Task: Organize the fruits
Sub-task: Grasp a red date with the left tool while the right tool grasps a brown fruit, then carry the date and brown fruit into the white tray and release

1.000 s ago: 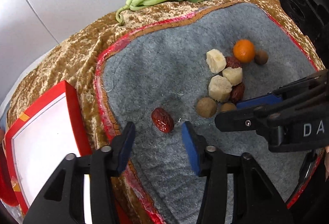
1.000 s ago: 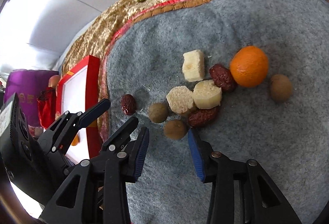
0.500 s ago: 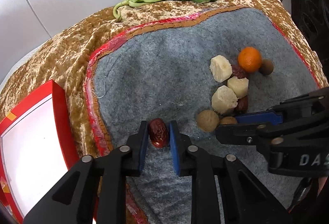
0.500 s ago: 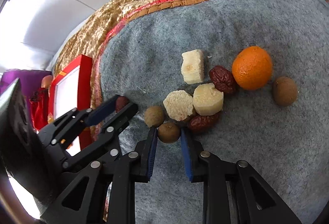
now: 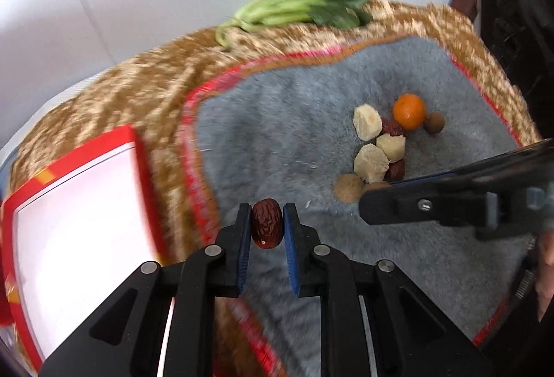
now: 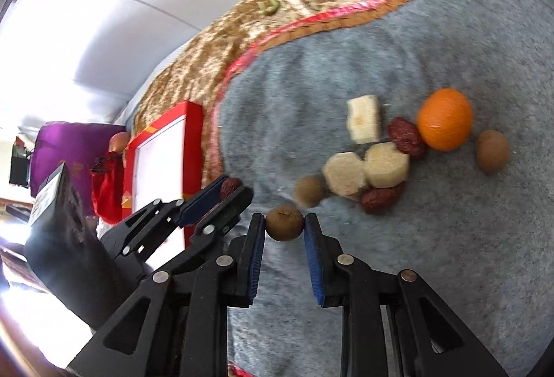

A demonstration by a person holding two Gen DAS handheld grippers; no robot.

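The left hand-held gripper (image 5: 266, 226) pinches a red date (image 5: 266, 227); the right hand-held gripper (image 6: 284, 224) clamps a brown longan (image 6: 284, 223).

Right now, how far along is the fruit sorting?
Barely begun: the red-rimmed tray shows nothing sorted in its visible part. In hand: left gripper clamps a red date; right gripper clamps a brown longan. Left on the grey mat: orange, pale chunks, dates, longans.
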